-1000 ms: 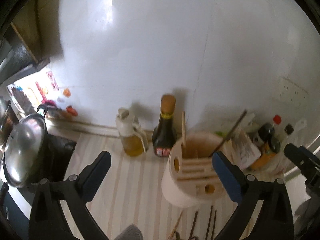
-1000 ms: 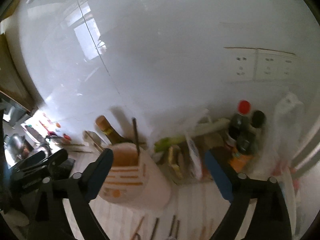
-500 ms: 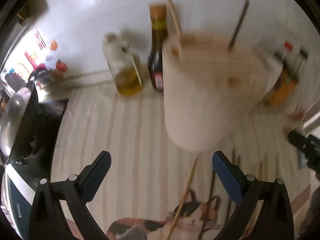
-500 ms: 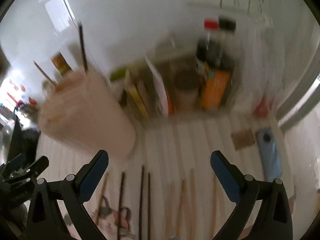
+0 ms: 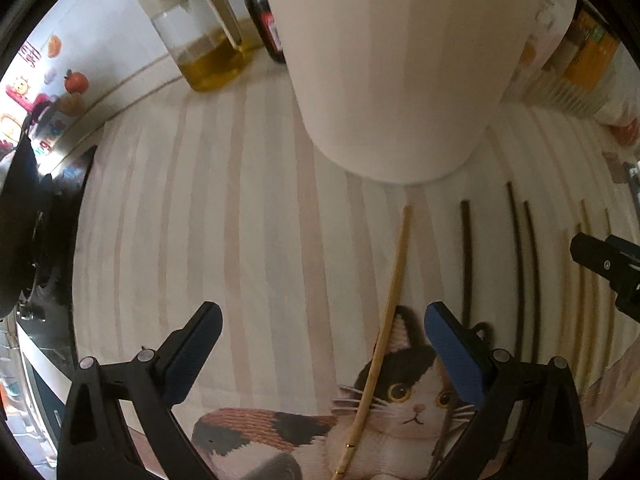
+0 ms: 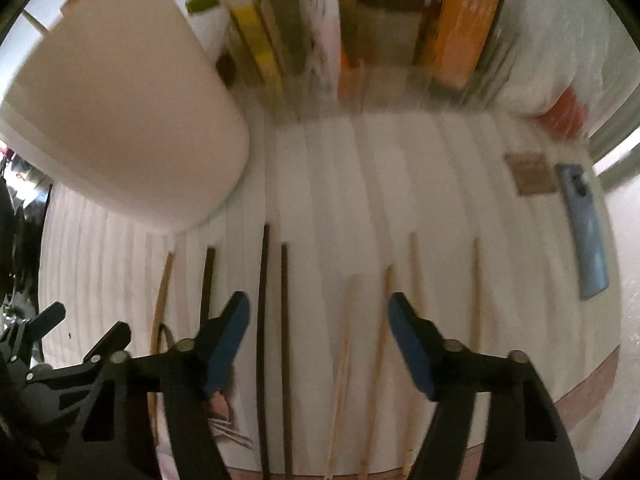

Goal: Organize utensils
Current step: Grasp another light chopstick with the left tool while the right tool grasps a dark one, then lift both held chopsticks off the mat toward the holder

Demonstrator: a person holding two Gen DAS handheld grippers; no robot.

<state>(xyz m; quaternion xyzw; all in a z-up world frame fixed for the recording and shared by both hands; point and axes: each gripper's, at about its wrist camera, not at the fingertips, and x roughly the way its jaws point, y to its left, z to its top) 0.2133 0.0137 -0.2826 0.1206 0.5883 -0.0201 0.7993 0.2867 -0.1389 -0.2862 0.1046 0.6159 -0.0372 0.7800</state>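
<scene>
My left gripper (image 5: 322, 328) hangs open, pointing steeply down at the striped mat. A pale bamboo chopstick (image 5: 394, 296) lies between its fingers, nearer the right one, untouched. Dark chopsticks (image 5: 466, 260) lie further right. The white utensil holder (image 5: 400, 60) stands just beyond. My right gripper (image 6: 320, 316) is over the chopstick row with its jaws closing. Two dark chopsticks (image 6: 284, 320) and two pale ones (image 6: 346, 328) lie between its fingers, and the pads press on none. The holder (image 6: 120, 120) is at the upper left there.
An oil bottle (image 5: 208, 40) and a dark sauce bottle (image 5: 266, 20) stand behind the holder. Boxes and packets (image 6: 460, 20) line the back wall. A phone (image 6: 584, 232) and a brown card (image 6: 530, 172) lie at right. A stove (image 5: 24, 220) borders the left.
Both grippers have dropped toward the countertop and tipped downward, so the holder's rim has left the view and the chopsticks lie under the fingers. The right jaws have narrowed.
</scene>
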